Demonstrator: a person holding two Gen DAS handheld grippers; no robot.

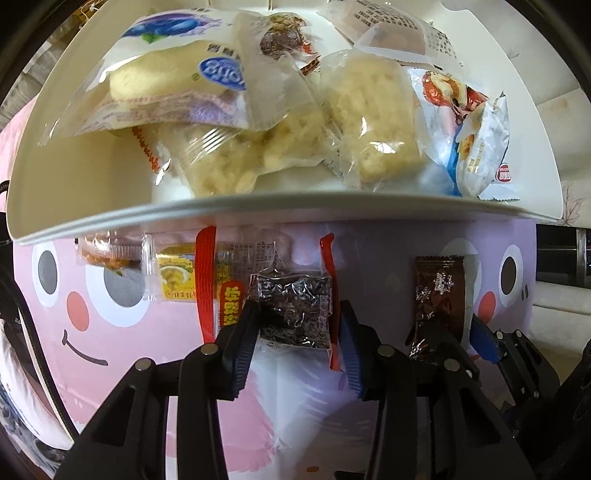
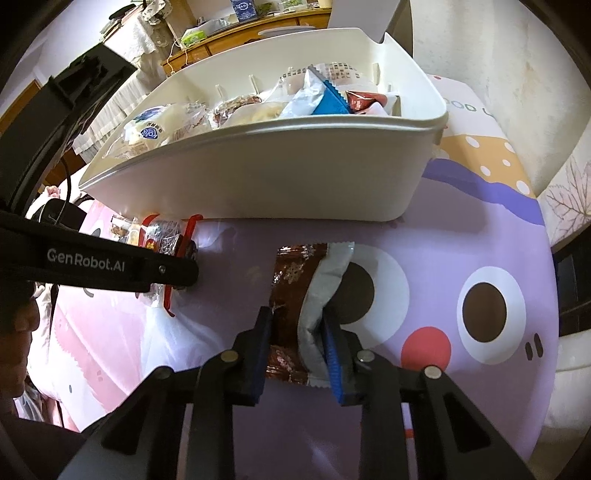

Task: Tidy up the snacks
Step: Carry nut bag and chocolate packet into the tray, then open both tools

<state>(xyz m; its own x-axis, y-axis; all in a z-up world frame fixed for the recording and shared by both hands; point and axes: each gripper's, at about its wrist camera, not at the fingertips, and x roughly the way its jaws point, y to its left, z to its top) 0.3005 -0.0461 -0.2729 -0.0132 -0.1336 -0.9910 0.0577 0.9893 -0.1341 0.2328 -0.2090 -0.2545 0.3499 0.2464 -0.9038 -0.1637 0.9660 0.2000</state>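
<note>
A white bin (image 1: 258, 208) full of wrapped snacks stands at the back of a cartoon-printed table cover. In front of it, my left gripper (image 1: 295, 336) points down and is shut on a clear packet with dark contents and red side seams (image 1: 295, 306). One of its fingers (image 2: 166, 271) shows at the left in the right wrist view. To its right, my right gripper (image 2: 299, 354) is shut on a brown foil packet (image 2: 291, 291), which is crumpled so its silver inside shows. The same brown foil packet (image 1: 439, 295) and right gripper (image 1: 467, 341) appear at the right in the left wrist view.
Two more loose packets, a yellow packet (image 1: 175, 277) and an orange-filled clear packet (image 1: 110, 254), lie by the bin's front wall (image 2: 258, 184) to the left. The cover (image 2: 461, 258) is pink on the left and purple on the right. A wooden cabinet (image 2: 258, 22) stands far behind.
</note>
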